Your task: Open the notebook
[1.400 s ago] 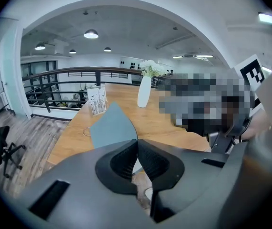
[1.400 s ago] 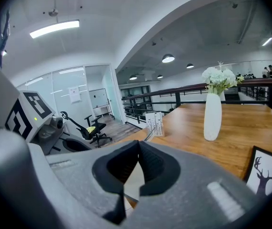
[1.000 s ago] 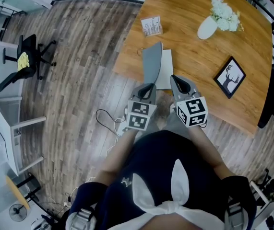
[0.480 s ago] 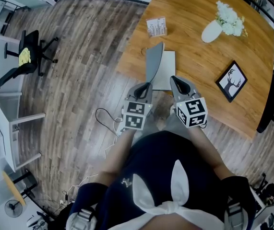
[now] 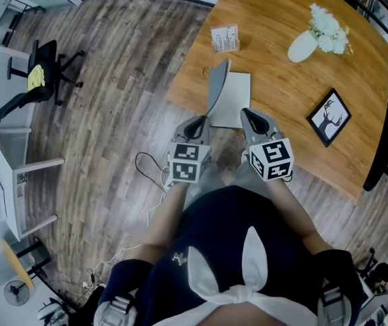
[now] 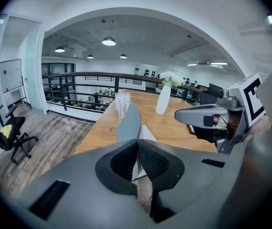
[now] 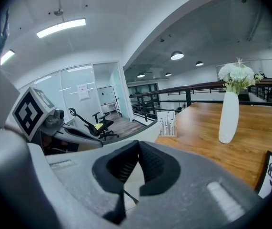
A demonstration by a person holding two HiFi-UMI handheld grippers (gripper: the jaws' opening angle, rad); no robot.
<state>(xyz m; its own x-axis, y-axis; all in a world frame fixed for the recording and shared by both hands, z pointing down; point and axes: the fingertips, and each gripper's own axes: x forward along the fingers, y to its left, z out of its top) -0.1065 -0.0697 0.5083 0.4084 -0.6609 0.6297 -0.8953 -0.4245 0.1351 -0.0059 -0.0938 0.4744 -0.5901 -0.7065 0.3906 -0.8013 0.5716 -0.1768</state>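
Notebook (image 5: 234,100): lying at the desk's (image 5: 282,80) near edge, just ahead of both tools, its long axis running away from the person.
Left hand-held gripper (image 5: 198,123): clamping the grey cover (image 6: 130,122) by its near edge; the cover is standing almost upright.
Right hand-held gripper (image 5: 248,117): jaws are meeting, with the tip sitting at the white page's near edge; I cannot tell whether it is nipping paper.
Coming move: the cover is probably needing to swing leftward, so the work is falling to the left side.

floor (image 5: 112,80): grey wood planks | office chair (image 5: 47,56): black | railing (image 6: 102,74): dark | ceiling lamps (image 6: 108,41): lit
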